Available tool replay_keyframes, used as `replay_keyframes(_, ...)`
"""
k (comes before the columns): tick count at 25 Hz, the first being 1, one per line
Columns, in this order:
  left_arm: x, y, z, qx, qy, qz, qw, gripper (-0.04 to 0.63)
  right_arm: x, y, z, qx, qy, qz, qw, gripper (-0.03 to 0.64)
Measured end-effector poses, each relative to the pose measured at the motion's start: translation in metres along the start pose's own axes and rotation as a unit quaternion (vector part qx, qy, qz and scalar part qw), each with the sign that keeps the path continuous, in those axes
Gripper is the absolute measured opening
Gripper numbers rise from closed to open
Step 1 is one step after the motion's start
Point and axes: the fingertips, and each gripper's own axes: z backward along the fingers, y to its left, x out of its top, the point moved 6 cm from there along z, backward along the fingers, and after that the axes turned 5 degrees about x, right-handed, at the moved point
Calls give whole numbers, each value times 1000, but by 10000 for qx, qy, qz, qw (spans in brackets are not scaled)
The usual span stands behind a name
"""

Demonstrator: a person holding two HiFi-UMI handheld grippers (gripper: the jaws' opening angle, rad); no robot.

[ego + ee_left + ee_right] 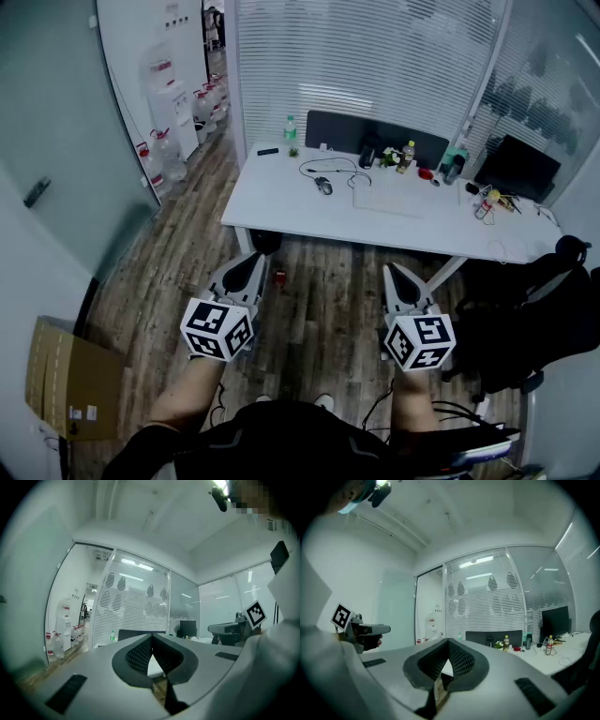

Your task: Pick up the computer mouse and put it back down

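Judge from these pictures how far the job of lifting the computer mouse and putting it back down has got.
Done: nothing shows as done; the computer mouse lies on the white desk, left of the keyboard.
In hand: nothing; the left gripper and right gripper are shut and empty, over the wooden floor, short of the desk.
Left: apparently everything: approach, grip, lift, set down.

Office, desk (281, 202) w/ keyboard (386, 199), monitor (517, 167), glass partitions (375, 56)

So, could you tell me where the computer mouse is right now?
In the head view, the computer mouse lies on the white desk, left of centre, just left of the keyboard.
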Motion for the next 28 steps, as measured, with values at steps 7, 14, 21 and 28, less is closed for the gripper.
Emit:
replay_keyframes(7,-2,-6,0,6,0,147,9999,29,3,-1,8,-3,8,35,10000,-2)
replay_keyframes(14,-2,-18,2,-97,62,234,9997,29,4,-6,16,1,-56,-117,9999,-2)
replay_keyframes(21,-6,-28,4,-95,115,105,9998,29,3,-9,25,2,-101,-138,9999,0)
replay_keyframes(28,-8,-41,-2,-62,139,-173,9997,31,4,-18,31,11,-116,-123,9999,10)
